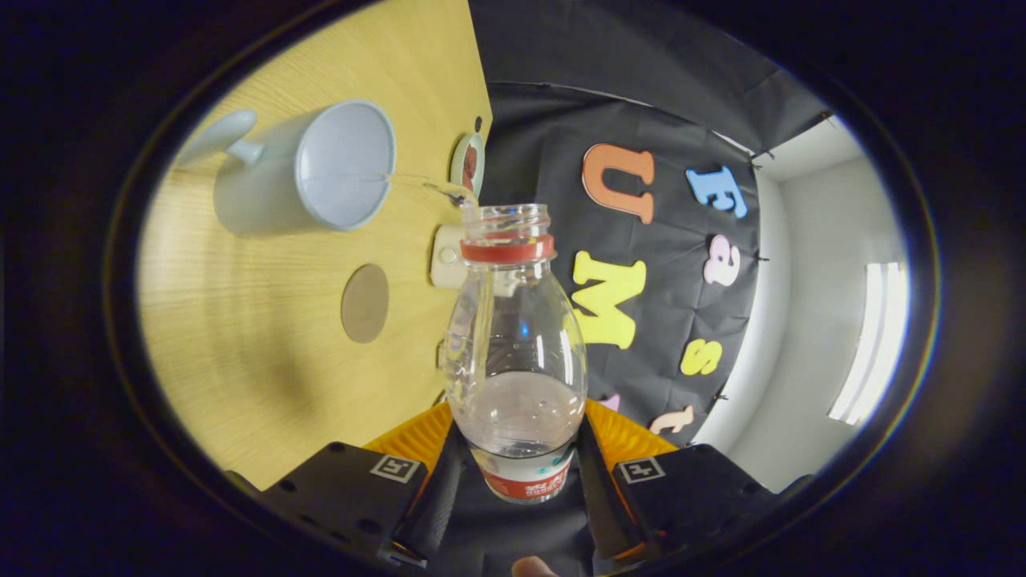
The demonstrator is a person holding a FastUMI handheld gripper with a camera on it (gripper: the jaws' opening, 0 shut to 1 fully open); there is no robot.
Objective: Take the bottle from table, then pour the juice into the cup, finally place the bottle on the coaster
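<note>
My gripper (517,453) is shut on a clear plastic bottle (513,344) with a red neck ring and no cap, both fingers pressing its lower body by the label. The bottle is tipped over sideways toward the wooden table (240,361). A thin clear stream (425,186) runs from its mouth into the pale blue cup (337,164), which has a handle on its far side. Some clear liquid pools in the bottle near the fingers. A round brown coaster (365,303) lies on the table between the cup and my fingers, beside the bottle.
A small white block (443,256) sits on the table just behind the bottle's neck. A small round item (467,163) lies near the table's edge beyond the cup. The booth's black cloth wall and a white wall stand past that edge.
</note>
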